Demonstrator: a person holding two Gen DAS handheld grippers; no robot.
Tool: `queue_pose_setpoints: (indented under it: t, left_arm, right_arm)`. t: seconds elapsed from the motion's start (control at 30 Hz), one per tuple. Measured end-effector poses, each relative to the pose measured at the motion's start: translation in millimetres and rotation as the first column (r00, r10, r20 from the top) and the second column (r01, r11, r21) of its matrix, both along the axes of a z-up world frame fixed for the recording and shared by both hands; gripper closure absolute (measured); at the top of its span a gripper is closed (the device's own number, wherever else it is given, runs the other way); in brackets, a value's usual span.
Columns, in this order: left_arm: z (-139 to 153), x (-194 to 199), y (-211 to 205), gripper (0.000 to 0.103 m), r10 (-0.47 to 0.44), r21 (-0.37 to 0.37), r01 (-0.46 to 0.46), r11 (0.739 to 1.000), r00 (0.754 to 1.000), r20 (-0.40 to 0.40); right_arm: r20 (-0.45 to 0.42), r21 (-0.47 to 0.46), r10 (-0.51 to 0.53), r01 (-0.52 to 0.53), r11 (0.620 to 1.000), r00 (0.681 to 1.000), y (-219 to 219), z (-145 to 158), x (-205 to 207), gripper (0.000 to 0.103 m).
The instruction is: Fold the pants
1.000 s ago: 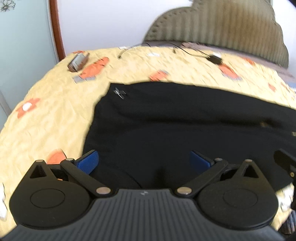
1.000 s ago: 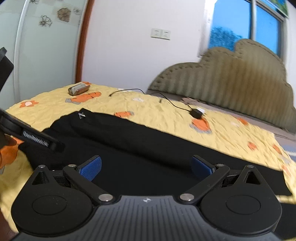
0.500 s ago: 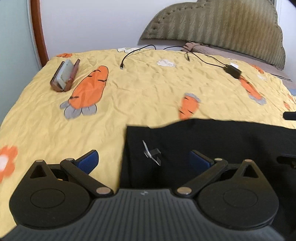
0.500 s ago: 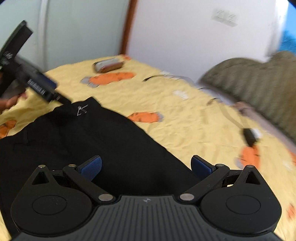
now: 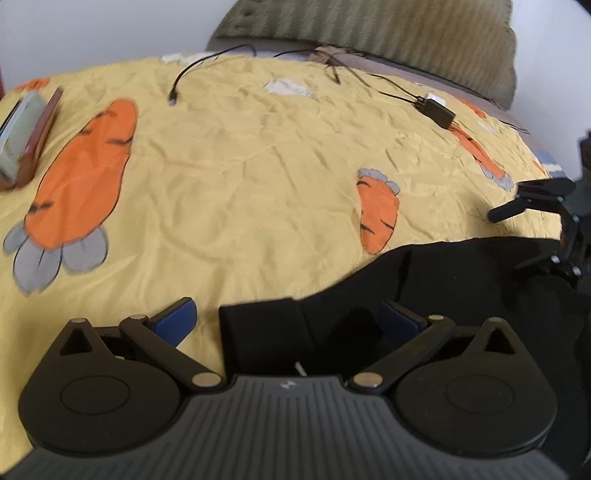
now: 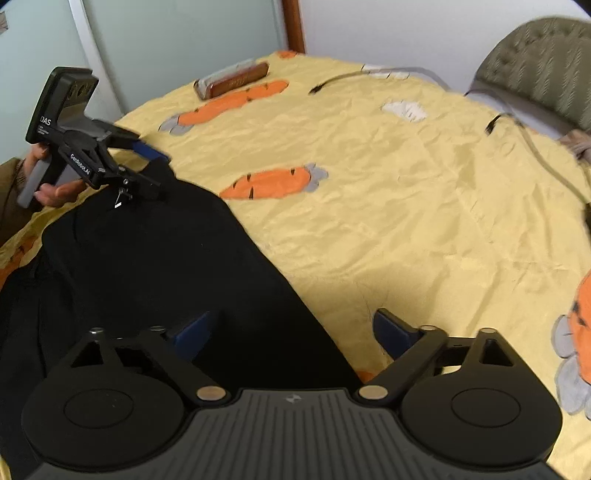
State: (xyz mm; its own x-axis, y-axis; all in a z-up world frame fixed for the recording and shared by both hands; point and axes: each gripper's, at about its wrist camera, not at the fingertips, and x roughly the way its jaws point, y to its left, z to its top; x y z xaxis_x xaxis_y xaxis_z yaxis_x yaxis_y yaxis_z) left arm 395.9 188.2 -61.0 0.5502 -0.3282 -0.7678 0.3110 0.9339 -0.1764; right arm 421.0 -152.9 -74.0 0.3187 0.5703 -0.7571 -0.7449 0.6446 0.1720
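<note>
Your left claw (image 5: 286,317) is wide open, and a corner of the black pants (image 5: 443,295) lies between its blue pads (image 5: 177,319), not pressed by them. Your right claw (image 6: 291,332) is closing; its jaws stand wide apart, and the straight edge of the pants (image 6: 147,266) runs between them, one pad over the cloth and one over the sheet (image 6: 369,184). No pad grips the cloth.

The pants lie flat on the bed, on the yellow sheet with orange carrots. In the right view your left hand (image 6: 55,190) holds the other claw at the far corner of the pants, where a small white tag (image 6: 118,205) shows.

Farther on the sheet lie a brown case (image 5: 26,136) near the left edge, a black cable (image 5: 192,70) and a black charger (image 5: 437,110). Behind them is the green headboard (image 5: 369,26).
</note>
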Motion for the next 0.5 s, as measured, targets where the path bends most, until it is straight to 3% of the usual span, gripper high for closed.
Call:
queue_pose_setpoints:
  t: [0.1, 0.17, 0.2, 0.23, 0.27, 0.3, 0.4, 0.5]
  left_arm:
    - [-1, 1, -7, 0.002, -0.034, -0.001, 0.034, 0.999, 0.999, 0.017]
    - [0, -1, -12, 0.009, -0.051, 0.004, 0.05, 0.999, 0.998, 0.03]
    - [0, -2, -14, 0.017, -0.048, 0.025, 0.047, 0.999, 0.998, 0.037]
    - [1, -2, -16, 0.032, -0.044, 0.047, 0.042, 0.998, 0.998, 0.044]
    - [3, -4, -18, 0.04, -0.046, 0.067, 0.043, 0.997, 0.998, 0.047]
    - [5, -6, -18, 0.057, -0.056, 0.06, 0.054, 0.997, 0.998, 0.042]
    - [9, -12, -20, 0.069, -0.071, 0.048, 0.07, 0.996, 0.997, 0.034]
    - [12, -20, -27, 0.07, -0.058, 0.089, 0.051, 0.995, 0.995, 0.076]
  right_arm:
    - [-0.018, -0.011, 0.042, -0.042, 0.999, 0.999, 0, -8, 9, 0.03]
    - [-0.036, 0.005, 0.045, -0.045, 0.999, 0.998, -2, -8, 14, 0.043]
    - [-0.037, 0.002, 0.043, -0.043, 0.999, 0.998, -2, -8, 16, 0.057]
    - [-0.041, -0.004, 0.049, -0.049, 0.999, 0.998, -2, -7, 16, 0.07]
    - [-0.045, -0.011, 0.067, -0.067, 0.998, 0.997, -1, -6, 14, 0.077]
    - [-0.05, -0.024, 0.085, -0.086, 0.996, 0.995, 1, -6, 11, 0.084]
    - [-0.001, -0.085, 0.104, -0.104, 0.991, 0.995, 10, -4, -1, 0.095]
    - [0.087, -0.147, 0.097, -0.084, 0.986, 0.991, 19, -1, -19, 0.098]
